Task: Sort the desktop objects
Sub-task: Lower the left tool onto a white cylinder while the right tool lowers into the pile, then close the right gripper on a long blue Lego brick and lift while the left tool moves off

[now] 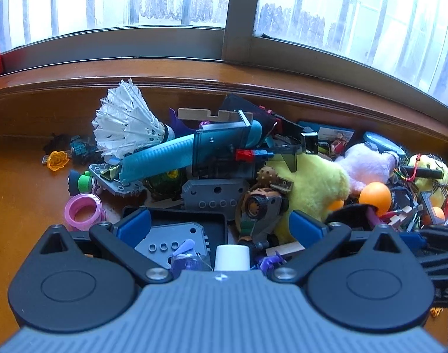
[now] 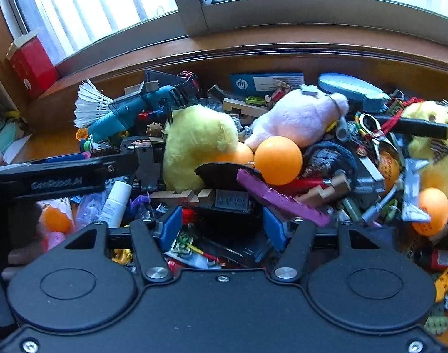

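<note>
The bench is glossy varnished wood, smooth and reflective. The yellow plush toy and the pink plush toy are fuzzy cloth. The orange ball is smooth matt plastic. The shuttlecock has white feathers, rough at the edges. The pink ring looks like shiny plastic. The left gripper has matt black plastic arms, blue rubbery pads and bright metal pivot pins. The purple strip looks like rough felt.
</note>
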